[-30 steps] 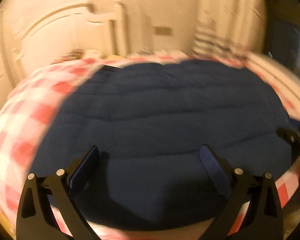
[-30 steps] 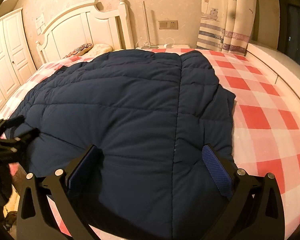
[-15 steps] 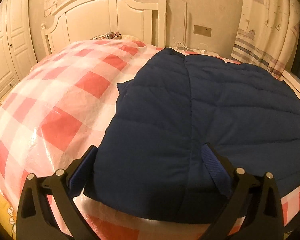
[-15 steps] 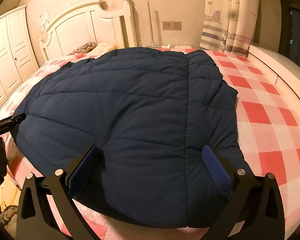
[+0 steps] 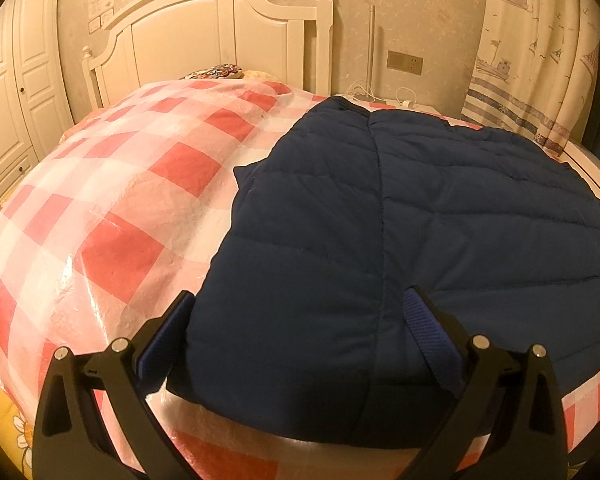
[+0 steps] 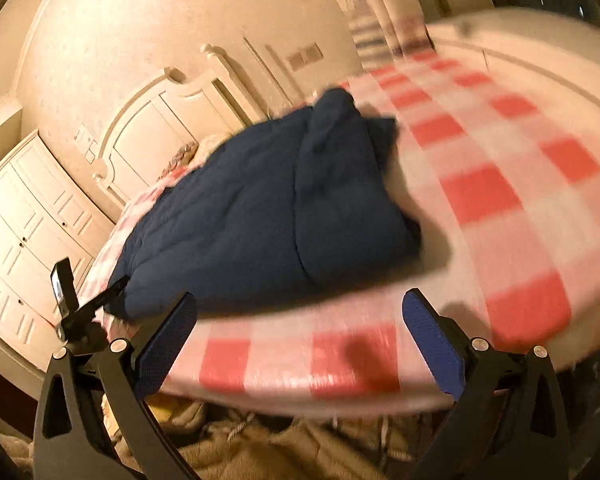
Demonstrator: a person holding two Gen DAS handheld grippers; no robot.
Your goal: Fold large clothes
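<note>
The jacket (image 5: 400, 240) lies flat on the bed (image 5: 132, 200), long axis running from the near edge toward the headboard (image 5: 220, 36). Its hem sits at the near edge, directly ahead of the left gripper (image 5: 296, 332), whose fingers are spread wide, straddling the hem corner and clamping nothing. The right gripper (image 6: 300, 340), fingers also apart and empty, hangs off the near edge beside the jacket's right side, farther from it; that view is blurred. No containers show.
</note>
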